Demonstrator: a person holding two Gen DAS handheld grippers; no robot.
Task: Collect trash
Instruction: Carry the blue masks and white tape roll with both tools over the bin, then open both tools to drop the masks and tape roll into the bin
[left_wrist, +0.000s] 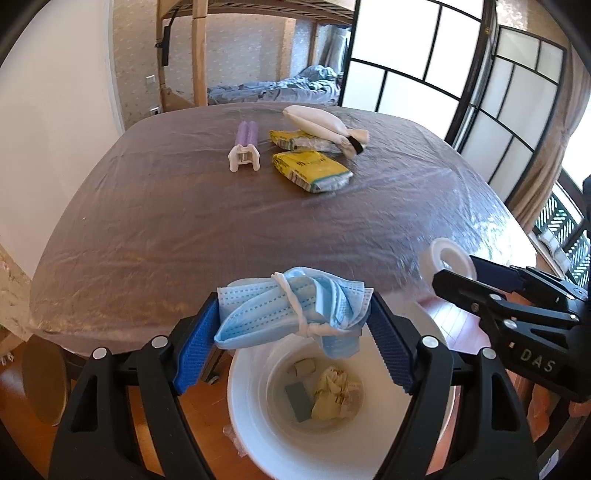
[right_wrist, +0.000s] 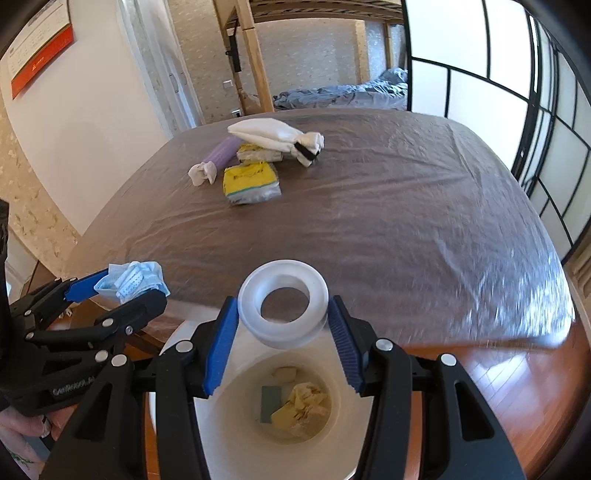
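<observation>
Gripping a crumpled blue face mask (left_wrist: 291, 310), the left tool (left_wrist: 293, 332) has its ribbed blue pads pressed into the two ends of the bundle, which hangs just past the near edge of the tabletop (left_wrist: 177, 229) and over the open white bin (left_wrist: 243, 398) on the floor. The mask is soft, nearly weightless pleated cloth knotted with its own ear loop; it will give under any squeeze and probably cling to the ribbing, so the hold across its bunched width looks sound, and a loose flap dangling below is likely to drop last.

The right tool (right_wrist: 282, 321) is clamped on a translucent roll of tape (right_wrist: 283, 301), pads bearing on opposite sides of its outer wall, also beyond the near edge and above the bin (right_wrist: 214, 424). That roll is stiff, light and smooth, probably slippery, so squeezing across the full width is the safe place.

Both tools tilt steeply downward, side by side, the left one visible from the right wrist view (right_wrist: 129, 291) and the right one from the left (left_wrist: 465, 280). A person's fingers (right_wrist: 26, 424) wrap the left handle.

Paper scraps already lie in the bin. Yellow packets (left_wrist: 312, 170), a white pouch (left_wrist: 317, 123) and a purple roller (left_wrist: 245, 146) sit toward the far edge.
</observation>
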